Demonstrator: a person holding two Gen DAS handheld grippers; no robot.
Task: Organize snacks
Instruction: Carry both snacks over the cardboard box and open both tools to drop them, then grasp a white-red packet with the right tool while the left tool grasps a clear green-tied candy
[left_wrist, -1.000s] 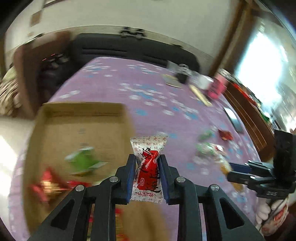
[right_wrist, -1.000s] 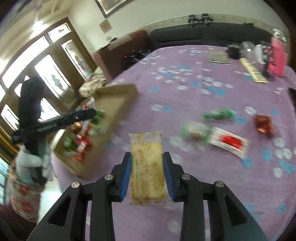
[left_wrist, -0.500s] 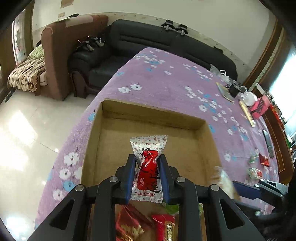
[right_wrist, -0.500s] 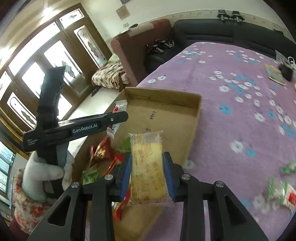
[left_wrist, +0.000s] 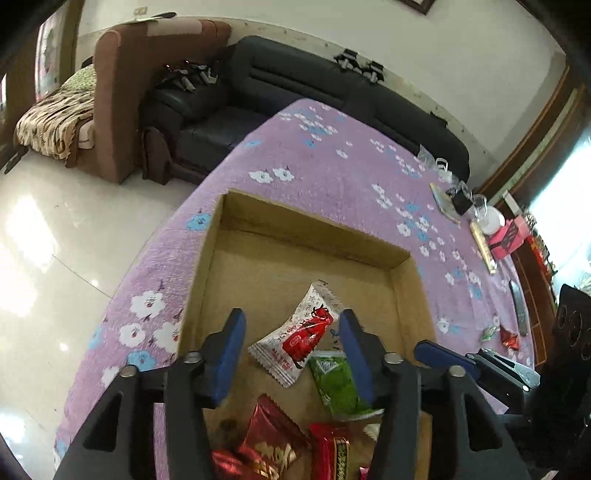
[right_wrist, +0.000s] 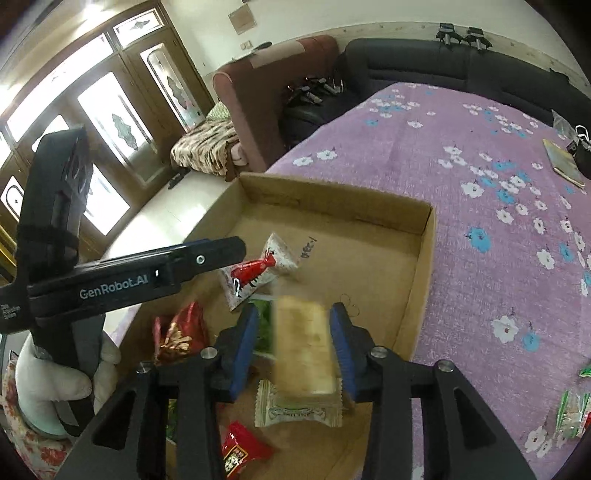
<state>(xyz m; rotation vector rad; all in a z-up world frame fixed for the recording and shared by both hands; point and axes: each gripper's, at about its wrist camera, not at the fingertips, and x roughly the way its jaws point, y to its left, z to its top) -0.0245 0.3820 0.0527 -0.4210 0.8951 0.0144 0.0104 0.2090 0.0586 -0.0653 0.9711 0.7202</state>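
purple flowered cloth (left_wrist: 332, 177) over the table; black leather sofa (left_wrist: 332, 92) behind its far edge, brown armchair (left_wrist: 122, 110) beside it. patterned blanket (left_wrist: 55, 118) further left. glossy tiled floor (left_wrist: 55, 240) — glazed wooden doors (right_wrist: 122, 122) beyond. pink box (left_wrist: 506, 240) at the far right.

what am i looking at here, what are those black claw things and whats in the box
The claws are two hand-held grippers; a person works one in each hand, and each carries a camera looking out along its fingers. One picture is from the left gripper, the other from the right gripper, where you also see the left one side-on in a gloved hand.

Both hang over a cardboard box on a purple flowered cloth. The left jaws have just opened; the white-and-red snack lies loose between them. The right jaws have been opening too, and the yellow snack looks blurred, likely dropping. More wrapped snacks lie in the box.
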